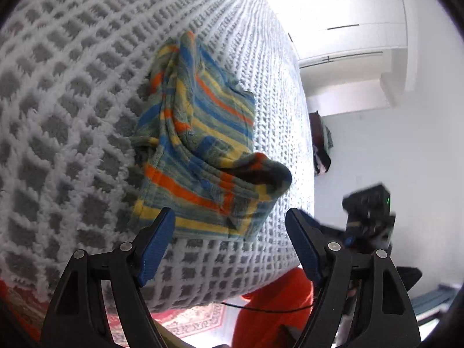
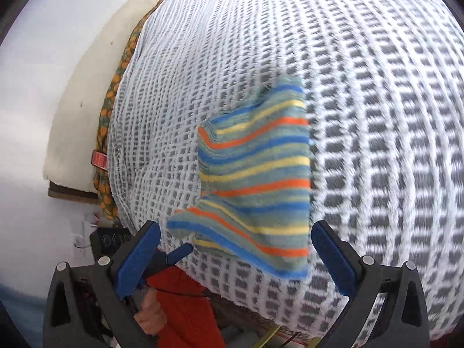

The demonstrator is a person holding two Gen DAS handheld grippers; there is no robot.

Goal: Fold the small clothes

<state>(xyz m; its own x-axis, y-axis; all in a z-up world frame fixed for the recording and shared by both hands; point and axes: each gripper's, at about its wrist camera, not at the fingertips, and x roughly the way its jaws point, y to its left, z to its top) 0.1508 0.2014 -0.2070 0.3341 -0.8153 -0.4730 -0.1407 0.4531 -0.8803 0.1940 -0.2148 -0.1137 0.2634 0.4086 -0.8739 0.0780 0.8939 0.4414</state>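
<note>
Garment: striped cloth (image 1: pixel 200 145) lay rumpled mid-frame on the grey-white checked blanket (image 1: pixel 72 101).
Left gripper (image 1: pixel 230 220): jaws wide, empty.
Right gripper (image 2: pixel 236 233): jaws wide, empty.

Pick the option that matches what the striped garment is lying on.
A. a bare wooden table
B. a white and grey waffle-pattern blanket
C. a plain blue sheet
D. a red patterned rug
B: in both wrist views the striped garment lies crumpled on the white and grey waffle-pattern blanket, with no claw closed on it.
</note>
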